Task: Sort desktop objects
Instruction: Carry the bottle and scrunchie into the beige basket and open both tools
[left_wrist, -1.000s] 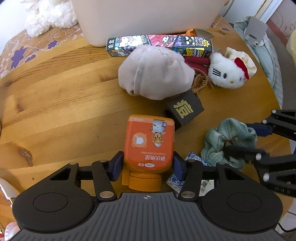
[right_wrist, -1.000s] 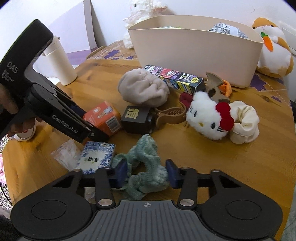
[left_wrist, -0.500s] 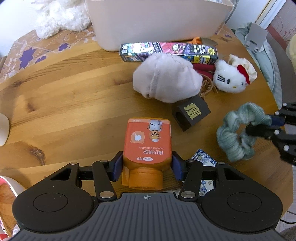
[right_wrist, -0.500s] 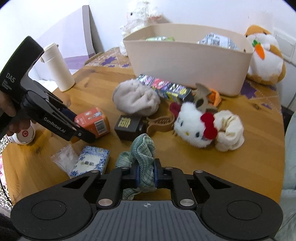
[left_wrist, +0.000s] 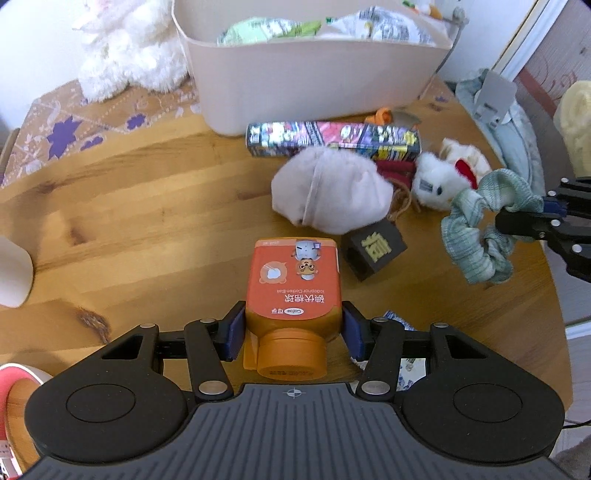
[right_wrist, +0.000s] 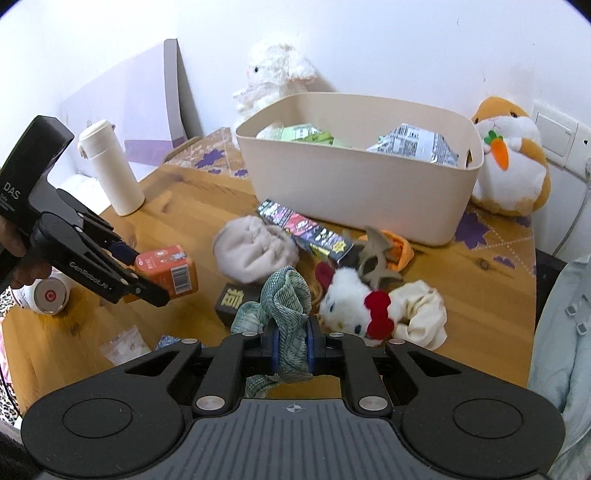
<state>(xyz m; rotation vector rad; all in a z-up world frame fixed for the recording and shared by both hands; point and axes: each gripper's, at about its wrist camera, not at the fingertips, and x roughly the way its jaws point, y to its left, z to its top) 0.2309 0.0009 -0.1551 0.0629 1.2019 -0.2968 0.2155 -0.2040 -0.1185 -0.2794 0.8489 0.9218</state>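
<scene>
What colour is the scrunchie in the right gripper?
Pale green scrunchie, finely striped; right wrist view shows it best.

Home room, wooden table (right_wrist: 480, 280), plush toys (right_wrist: 509, 155), beige storage bin (right_wrist: 362, 195), thermos (right_wrist: 110, 170)

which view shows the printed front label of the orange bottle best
The left wrist view: the orange plastic bottle lies label-up between the left gripper pads, its cartoon print facing the camera. The right wrist view shows only its barcoded end, partly behind that gripper.

Plush toys (right_wrist: 276, 79) three; scrunchies (right_wrist: 286, 295) two; bin (right_wrist: 354, 192) one; orange bottle (left_wrist: 293, 280) one; tongs (right_wrist: 290, 347) two.
</scene>
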